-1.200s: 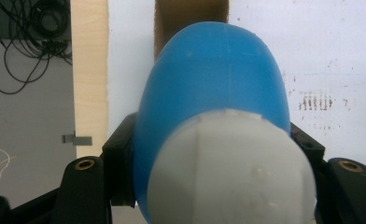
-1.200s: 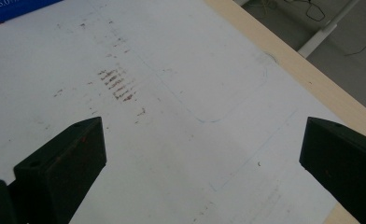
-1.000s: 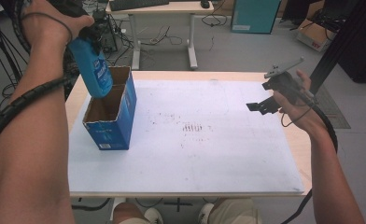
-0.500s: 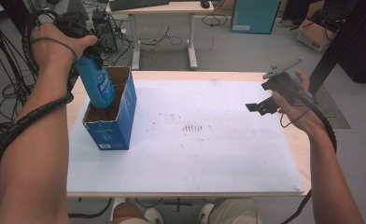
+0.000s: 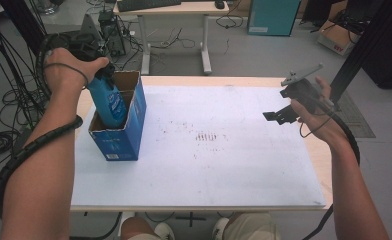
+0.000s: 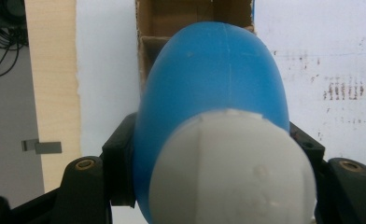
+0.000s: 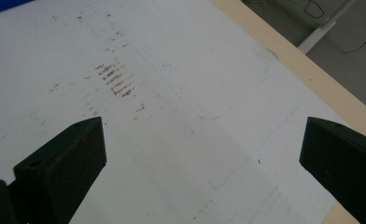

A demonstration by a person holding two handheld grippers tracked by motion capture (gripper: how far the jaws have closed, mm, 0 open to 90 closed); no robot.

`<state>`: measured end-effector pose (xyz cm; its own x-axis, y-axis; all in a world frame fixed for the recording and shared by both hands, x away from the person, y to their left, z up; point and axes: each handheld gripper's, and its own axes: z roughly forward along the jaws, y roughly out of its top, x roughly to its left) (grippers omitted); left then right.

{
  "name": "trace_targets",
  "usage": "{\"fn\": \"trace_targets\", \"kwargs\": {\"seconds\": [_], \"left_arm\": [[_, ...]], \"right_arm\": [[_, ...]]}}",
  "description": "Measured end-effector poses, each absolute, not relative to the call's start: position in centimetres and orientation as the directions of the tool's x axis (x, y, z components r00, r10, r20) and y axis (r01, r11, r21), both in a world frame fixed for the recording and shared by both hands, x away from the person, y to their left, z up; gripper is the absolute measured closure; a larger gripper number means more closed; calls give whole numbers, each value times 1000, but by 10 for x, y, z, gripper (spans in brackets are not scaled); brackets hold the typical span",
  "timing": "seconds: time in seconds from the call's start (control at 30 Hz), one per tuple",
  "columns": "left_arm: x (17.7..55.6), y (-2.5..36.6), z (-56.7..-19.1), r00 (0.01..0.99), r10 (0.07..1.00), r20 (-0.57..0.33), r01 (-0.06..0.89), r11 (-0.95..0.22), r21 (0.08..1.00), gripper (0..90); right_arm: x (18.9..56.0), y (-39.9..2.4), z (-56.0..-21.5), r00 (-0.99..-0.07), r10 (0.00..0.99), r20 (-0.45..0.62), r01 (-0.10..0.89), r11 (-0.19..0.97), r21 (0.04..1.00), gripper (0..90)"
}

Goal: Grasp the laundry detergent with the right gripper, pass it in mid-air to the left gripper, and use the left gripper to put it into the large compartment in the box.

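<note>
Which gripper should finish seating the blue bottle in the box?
Left. The left gripper is shut on the blue bottle, already partway inside the cardboard box. The right gripper is open, empty, over the far side of the table.

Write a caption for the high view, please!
Left tongs lower a blue bottle into a box; right tongs wait open.

the high view looks forward and down over the table (image 5: pixel 209 190). the left gripper view peers closely down its jaws, the right gripper view slantwise; all share the stained sheet (image 7: pixel 172 116).
</note>
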<state>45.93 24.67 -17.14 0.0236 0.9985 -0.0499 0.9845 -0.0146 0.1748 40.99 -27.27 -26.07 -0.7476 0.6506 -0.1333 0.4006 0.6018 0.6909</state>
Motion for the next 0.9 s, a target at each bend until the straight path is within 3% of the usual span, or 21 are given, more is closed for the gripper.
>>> {"fn": "trace_targets", "kwargs": {"seconds": [0.9], "left_arm": [[461, 243, -240, 29, 999, -31, 986, -24, 164, 369]], "right_arm": [[415, -268, -276, -766, 631, -120, 407, 622, 669, 2]]}}
